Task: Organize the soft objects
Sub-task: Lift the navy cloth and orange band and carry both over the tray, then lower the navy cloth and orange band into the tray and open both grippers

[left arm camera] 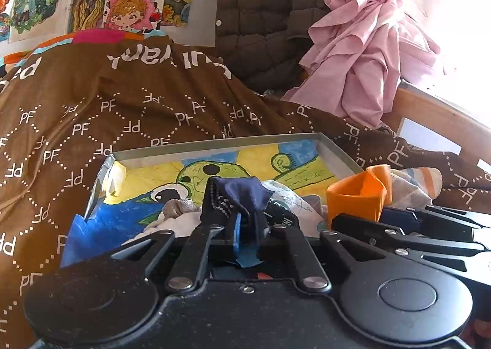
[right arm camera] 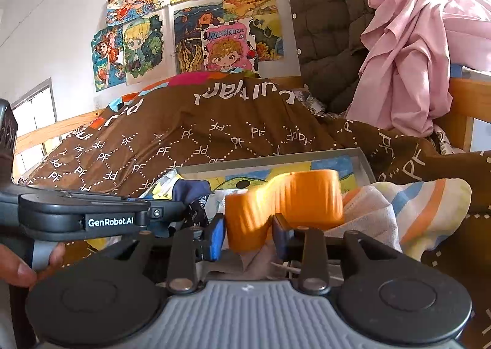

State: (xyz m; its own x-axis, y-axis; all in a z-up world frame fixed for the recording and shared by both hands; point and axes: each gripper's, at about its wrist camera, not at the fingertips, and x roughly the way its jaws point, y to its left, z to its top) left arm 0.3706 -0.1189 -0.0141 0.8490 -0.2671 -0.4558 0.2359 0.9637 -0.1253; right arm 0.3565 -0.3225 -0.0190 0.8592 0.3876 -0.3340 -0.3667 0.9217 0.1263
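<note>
Left claw [left arm camera: 245, 220] clamped on navy sock [left arm camera: 242, 192] over the shallow box [left arm camera: 214, 145] on the bed. Right view only: right claw [right arm camera: 248, 235] pinching orange cloth [right arm camera: 285, 198], striped towel [right arm camera: 408, 205] alongside.
</note>
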